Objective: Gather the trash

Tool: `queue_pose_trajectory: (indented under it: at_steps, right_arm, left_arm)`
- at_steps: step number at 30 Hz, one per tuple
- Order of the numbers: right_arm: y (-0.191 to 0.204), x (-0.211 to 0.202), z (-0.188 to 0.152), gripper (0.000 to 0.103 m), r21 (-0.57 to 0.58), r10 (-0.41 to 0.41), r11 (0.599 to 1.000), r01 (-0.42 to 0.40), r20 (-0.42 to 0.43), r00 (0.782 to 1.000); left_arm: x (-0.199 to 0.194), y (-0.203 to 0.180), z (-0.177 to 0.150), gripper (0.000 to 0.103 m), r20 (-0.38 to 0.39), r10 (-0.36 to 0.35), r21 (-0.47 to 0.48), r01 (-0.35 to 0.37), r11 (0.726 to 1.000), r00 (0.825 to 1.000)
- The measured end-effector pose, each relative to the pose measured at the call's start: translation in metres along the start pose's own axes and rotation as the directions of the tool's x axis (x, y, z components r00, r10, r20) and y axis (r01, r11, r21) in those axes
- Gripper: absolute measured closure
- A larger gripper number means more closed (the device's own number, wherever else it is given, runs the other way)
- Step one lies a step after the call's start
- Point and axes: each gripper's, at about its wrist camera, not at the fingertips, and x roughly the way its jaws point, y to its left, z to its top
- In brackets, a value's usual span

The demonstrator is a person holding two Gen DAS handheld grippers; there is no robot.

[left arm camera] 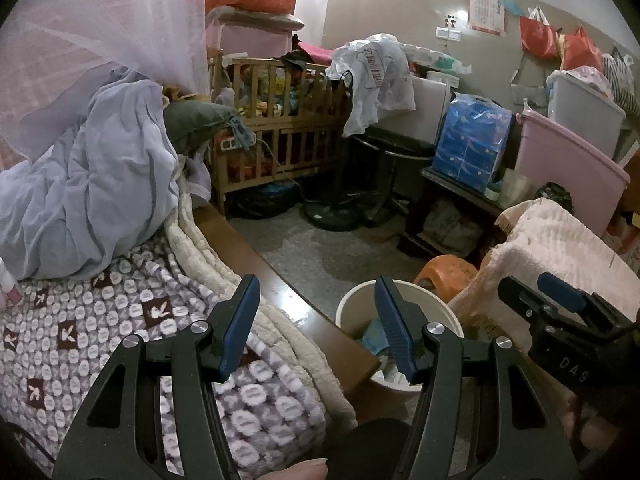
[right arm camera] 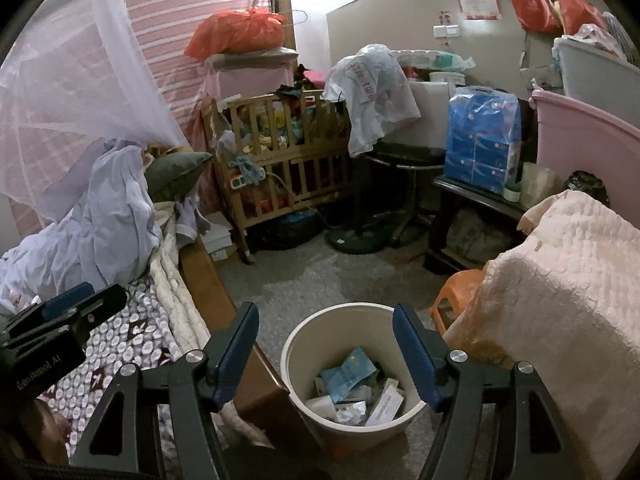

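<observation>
A cream waste bin [right arm camera: 296, 344] stands on the floor beside the bed, holding several wrappers and paper scraps, among them a blue packet [right arm camera: 347, 372]. My right gripper [right arm camera: 325, 322] hangs over the bin, open, with nothing between its blue pads. In the left wrist view the same bin [left arm camera: 352, 300] shows partly behind my left gripper [left arm camera: 316, 292], which is open and empty above the bed's wooden edge. The right gripper [left arm camera: 560, 300] appears at the right of that view. The left gripper's body [right arm camera: 64, 320] shows at the left of the right wrist view.
A bed with a patterned blanket [left arm camera: 80, 340] and crumpled blue sheet [left arm camera: 100, 168] fills the left. A cream-covered piece of furniture [right arm camera: 560, 300] and an orange stool [right arm camera: 456, 292] crowd the bin's right. A wooden crib [right arm camera: 288, 160], fan base and cluttered table line the back. Grey floor [right arm camera: 320, 272] lies between.
</observation>
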Motion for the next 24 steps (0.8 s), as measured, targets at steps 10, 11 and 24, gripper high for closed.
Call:
queue_pose_trajectory:
  at_steps: [10,11,24]
  right_arm:
    - [-0.0021,0.0008,-0.0018,0.036,0.003,0.005,1.000,-0.005,-0.014,1.000]
    - [-0.0021,0.0008,-0.0016,0.036,0.003,0.006,1.000,-0.006,-0.012,1.000]
    - [0.0006,0.0034,-0.0029,0.035,0.008,0.006,1.000,-0.005,-0.024,1.000]
  left_arm:
    - [0.0008,-0.0006,-0.0015,0.045,-0.004,0.000,-0.004,0.000,1.000,1.000]
    - [0.0017,-0.0003,-0.0011,0.045,-0.006,0.001,-0.005,-0.001,1.000,1.000]
    - [0.0040,-0.0009,-0.0007,0.045,-0.019,-0.001,-0.009,0.001,1.000,1.000]
